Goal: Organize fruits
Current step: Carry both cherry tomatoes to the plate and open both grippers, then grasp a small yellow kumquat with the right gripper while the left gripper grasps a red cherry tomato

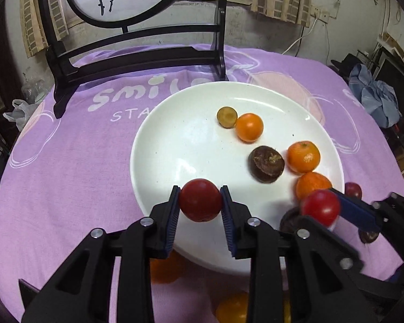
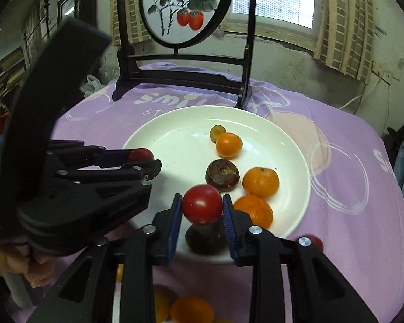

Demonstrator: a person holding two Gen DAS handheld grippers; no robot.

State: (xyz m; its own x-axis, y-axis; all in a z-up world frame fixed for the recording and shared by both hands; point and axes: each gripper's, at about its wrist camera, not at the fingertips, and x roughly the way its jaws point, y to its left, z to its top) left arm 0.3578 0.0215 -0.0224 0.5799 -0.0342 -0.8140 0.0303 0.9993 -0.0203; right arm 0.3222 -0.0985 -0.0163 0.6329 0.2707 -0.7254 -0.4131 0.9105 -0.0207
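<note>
Fruit lies partly hidden around the white plate [image 1: 159,145], which sits on the purple-covered bench [image 1: 67,177] in front of a dark wooden stand [image 1: 137,59].

The left gripper [image 1: 200,202] hangs over the plate's near rim with a red tomato [image 1: 200,200] between its blue pads; the pads look to touch its sides, though whether they press is hard to tell. The right gripper [image 2: 202,206] hangs over the plate's near right part with a second red tomato [image 2: 202,204] between its pads in the same way, and it blocks most of a dark brown fruit [image 2: 206,238] on the plate below.

Farther in on the plate lie a small dark fruit [image 1: 227,117], an orange one [image 1: 249,127], a brown fruit [image 1: 266,164] and two tangerines [image 1: 303,157].

Off the plate's near edge, orange fruits [image 2: 192,309] show only in pieces behind the gripper frames. Another small red fruit [image 1: 353,190] peeks out just past the plate's right rim.
</note>
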